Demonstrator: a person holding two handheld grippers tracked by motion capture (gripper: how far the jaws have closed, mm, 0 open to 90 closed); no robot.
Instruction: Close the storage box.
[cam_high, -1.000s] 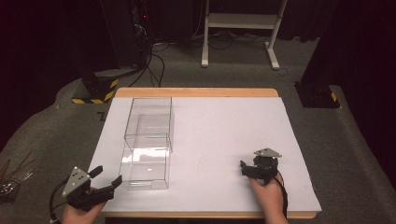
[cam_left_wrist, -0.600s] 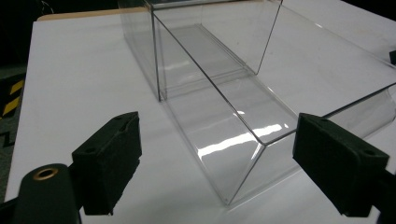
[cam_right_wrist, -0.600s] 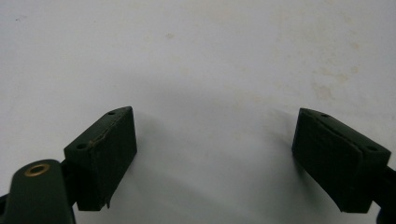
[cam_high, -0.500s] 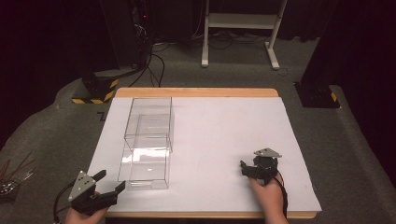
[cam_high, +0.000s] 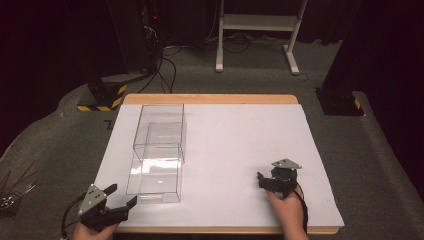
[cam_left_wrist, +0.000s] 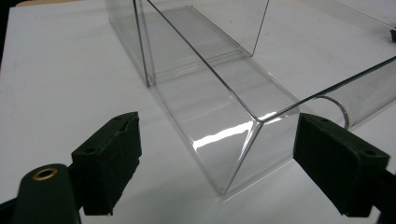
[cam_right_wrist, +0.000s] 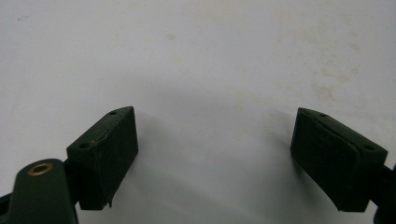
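Progress check from our side: we're barely off the starting line. Our left gripper (cam_high: 121, 197) sits at the near left corner of the desk (cam_high: 240, 135), just short of the clear plastic box (cam_high: 159, 150), with its jaws spread wide and nothing between the pads. They've eased shut a touch just now, but in the left gripper view the near bottom corner of the box is only lined up in the gap, untouched, with both black pads well off its walls. The box itself lies on the white sheet over on the left half of the desk, long side running away from us, and it looks like one clear shell nested in another, though we can't tell for sure.

Our right gripper (cam_high: 264, 181) is parked near the front right of the desk, well apart from the box, jaws also wide open over bare white surface.

So we'd say: approach mostly done on the left side, but grabbing and whatever handling follows is all ahead of us.
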